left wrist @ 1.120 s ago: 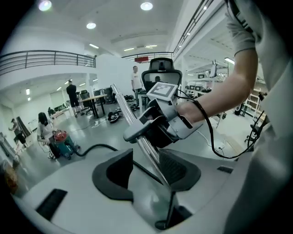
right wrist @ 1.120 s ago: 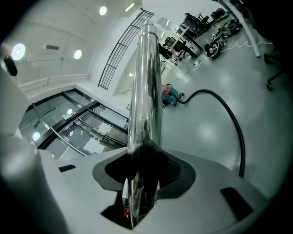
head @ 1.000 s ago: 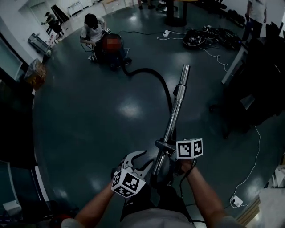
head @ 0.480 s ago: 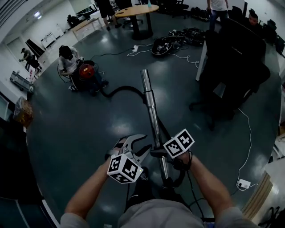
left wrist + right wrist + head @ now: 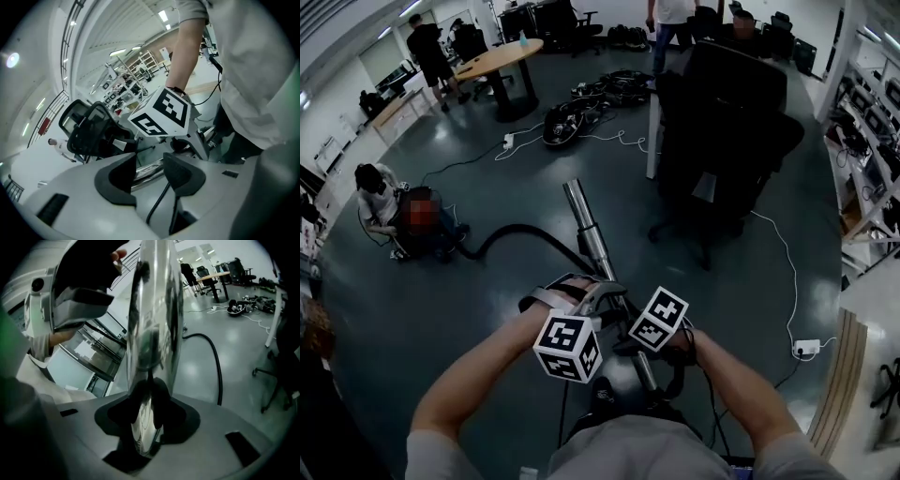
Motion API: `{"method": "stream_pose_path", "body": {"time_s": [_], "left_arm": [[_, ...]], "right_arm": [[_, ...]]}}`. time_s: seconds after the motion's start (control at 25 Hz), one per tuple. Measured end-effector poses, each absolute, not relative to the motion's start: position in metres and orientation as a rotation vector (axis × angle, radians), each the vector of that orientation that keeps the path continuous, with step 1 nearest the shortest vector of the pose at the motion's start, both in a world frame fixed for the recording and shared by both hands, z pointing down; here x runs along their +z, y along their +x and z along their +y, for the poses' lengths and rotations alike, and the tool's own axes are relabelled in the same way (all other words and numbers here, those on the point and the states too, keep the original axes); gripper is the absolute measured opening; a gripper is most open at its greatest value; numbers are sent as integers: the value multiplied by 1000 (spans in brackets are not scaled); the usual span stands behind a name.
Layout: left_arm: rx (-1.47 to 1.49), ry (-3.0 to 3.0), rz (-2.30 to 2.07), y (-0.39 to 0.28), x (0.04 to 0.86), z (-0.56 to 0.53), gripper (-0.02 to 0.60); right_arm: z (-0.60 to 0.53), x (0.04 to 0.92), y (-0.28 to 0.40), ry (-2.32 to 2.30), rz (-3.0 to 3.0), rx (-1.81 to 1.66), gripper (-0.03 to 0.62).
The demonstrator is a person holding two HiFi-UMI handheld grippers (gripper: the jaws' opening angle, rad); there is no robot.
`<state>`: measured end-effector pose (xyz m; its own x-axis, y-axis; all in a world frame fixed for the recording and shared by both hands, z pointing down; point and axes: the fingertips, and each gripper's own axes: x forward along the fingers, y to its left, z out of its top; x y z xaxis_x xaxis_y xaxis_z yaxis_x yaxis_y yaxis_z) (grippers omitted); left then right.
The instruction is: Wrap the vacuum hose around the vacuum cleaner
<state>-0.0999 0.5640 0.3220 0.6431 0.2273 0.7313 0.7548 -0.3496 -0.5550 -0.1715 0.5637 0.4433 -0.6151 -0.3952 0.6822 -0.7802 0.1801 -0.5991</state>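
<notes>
A chrome vacuum wand (image 5: pixel 586 230) slants up from my hands over the dark floor. Its black hose (image 5: pixel 520 230) curves left to the vacuum cleaner (image 5: pixel 436 242), which is partly under a blurred patch beside a crouching person. My right gripper (image 5: pixel 628 342) is shut on the wand low down. In the right gripper view the wand (image 5: pixel 154 310) rises from between the pads of the right gripper (image 5: pixel 146 423), and the hose (image 5: pixel 213 357) arcs behind. My left gripper (image 5: pixel 586 292) sits higher against the wand, open. In its own view the left gripper (image 5: pixel 149 168) has the wand (image 5: pixel 147 171) lying crosswise in the gap, unpressed.
Black office chairs (image 5: pixel 722 122) stand close on the right by a desk edge. A white cable leads to a power strip (image 5: pixel 806 349) on the floor. A heap of cables (image 5: pixel 591 103) and a round table (image 5: pixel 497 61) are farther back, with people standing beyond.
My left gripper has risen and rolled, moving from beside the lower wand up to the wand. The wand's far end has swung left. The right gripper has kept its grip.
</notes>
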Motion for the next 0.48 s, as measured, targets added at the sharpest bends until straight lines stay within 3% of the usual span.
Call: {"method": "stream_pose_path", "body": {"time_s": [0.48], "left_arm": [[-609, -1849, -958, -85, 333, 533, 173]], "right_arm": [[524, 454, -143, 1547, -1853, 1334, 148]]}}
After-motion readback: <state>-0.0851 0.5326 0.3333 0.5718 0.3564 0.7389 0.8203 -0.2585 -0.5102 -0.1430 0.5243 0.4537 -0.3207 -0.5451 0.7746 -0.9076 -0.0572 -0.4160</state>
